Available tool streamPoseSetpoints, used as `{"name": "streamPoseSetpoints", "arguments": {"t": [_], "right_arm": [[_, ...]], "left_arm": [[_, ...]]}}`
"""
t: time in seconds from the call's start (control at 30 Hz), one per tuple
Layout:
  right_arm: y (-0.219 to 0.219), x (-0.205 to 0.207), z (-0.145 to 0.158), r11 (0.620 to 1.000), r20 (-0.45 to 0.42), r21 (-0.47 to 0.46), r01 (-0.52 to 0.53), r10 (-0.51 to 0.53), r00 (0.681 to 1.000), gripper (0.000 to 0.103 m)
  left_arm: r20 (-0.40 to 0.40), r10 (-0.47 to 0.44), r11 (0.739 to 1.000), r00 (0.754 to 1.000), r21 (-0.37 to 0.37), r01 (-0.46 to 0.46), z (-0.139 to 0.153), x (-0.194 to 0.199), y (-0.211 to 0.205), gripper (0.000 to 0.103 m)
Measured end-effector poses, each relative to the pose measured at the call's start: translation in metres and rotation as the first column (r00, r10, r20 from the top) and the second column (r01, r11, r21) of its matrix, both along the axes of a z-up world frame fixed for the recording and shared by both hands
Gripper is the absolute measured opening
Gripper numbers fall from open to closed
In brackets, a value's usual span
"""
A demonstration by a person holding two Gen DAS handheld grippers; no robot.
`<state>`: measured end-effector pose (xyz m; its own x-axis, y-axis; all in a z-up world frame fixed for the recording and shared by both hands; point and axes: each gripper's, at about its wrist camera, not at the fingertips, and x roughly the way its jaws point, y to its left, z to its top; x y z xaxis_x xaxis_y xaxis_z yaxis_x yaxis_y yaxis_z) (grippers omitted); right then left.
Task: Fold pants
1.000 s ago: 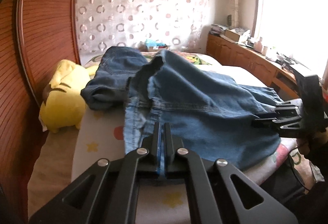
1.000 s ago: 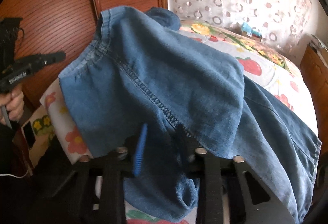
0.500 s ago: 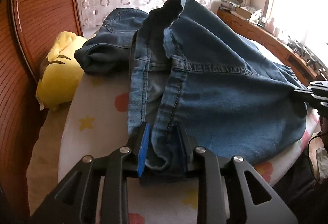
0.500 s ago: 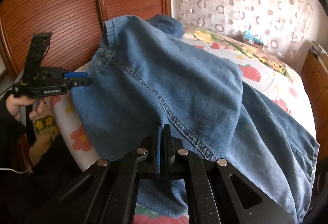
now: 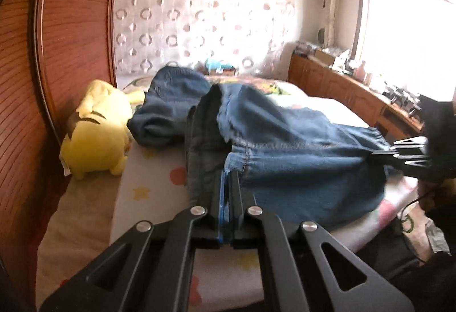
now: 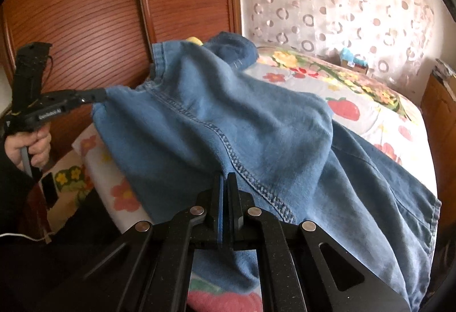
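Note:
Blue denim pants point(image 5: 285, 152) lie bunched on the bed, waistband end near me. My left gripper point(image 5: 227, 178) is shut on the waistband edge at one side; it shows in the right wrist view point(image 6: 99, 95) pinching the cloth at the left. My right gripper point(image 6: 224, 180) is shut on the denim beside a stitched seam point(image 6: 242, 166); it shows in the left wrist view point(image 5: 373, 153) gripping the other waistband end. The cloth is stretched between the two. The legs point(image 6: 379, 198) trail off across the bed.
A yellow plush toy point(image 5: 94, 138) lies at the bed's left, against the wooden headboard point(image 5: 71, 41). The floral bedsheet point(image 6: 356, 101) extends behind the pants. A wooden cabinet with clutter point(image 5: 350, 86) runs under the window at right.
My left gripper went from open around the waistband to shut on it and pulled back lower. My right gripper stays shut on the denim. The pants are now drawn taut between both.

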<state>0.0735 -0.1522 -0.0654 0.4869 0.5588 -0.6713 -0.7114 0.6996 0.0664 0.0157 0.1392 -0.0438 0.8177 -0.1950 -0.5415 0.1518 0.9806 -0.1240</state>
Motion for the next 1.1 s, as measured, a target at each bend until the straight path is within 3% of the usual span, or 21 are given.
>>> {"name": "streamPoseSetpoints", "arguments": {"t": [0.37,0.47,0.53,0.63,0.77,1.1], "right_arm": [[0.008,-0.018,-0.019,0.998,-0.078,-0.045,-0.036,0.032,0.996,0.002],[0.002,-0.018,-0.017,1.0,-0.084,-0.018,-0.018,0.016,0.996,0.015],[-0.003,-0.018,-0.012,1.0,-0.073,-0.003,0.004,-0.004,0.997,0.038],[-0.012,-0.016,-0.004,0.999,-0.045,0.013,0.041,-0.041,0.998,0.047],[-0.024,-0.01,-0.001,0.993,-0.014,0.01,0.115,-0.115,0.993,0.049],[-0.069,-0.006,-0.004,0.971,0.005,0.023,0.238,-0.238,0.971,0.05]], "left_arm": [[-0.118,0.019,1.0,0.993,0.016,-0.018,-0.031,-0.02,0.008,0.004],[-0.122,0.036,0.999,0.992,0.018,-0.034,-0.032,-0.017,0.01,0.015],[-0.107,0.044,0.999,0.993,0.016,-0.042,-0.028,-0.016,0.011,0.019],[-0.08,0.039,0.999,0.996,0.016,-0.038,-0.018,-0.012,0.008,0.021],[-0.064,0.016,1.0,0.998,0.018,-0.015,-0.011,0.001,-0.002,0.023],[-0.082,-0.069,0.997,0.994,0.017,0.07,-0.015,0.035,-0.047,0.042]]}}
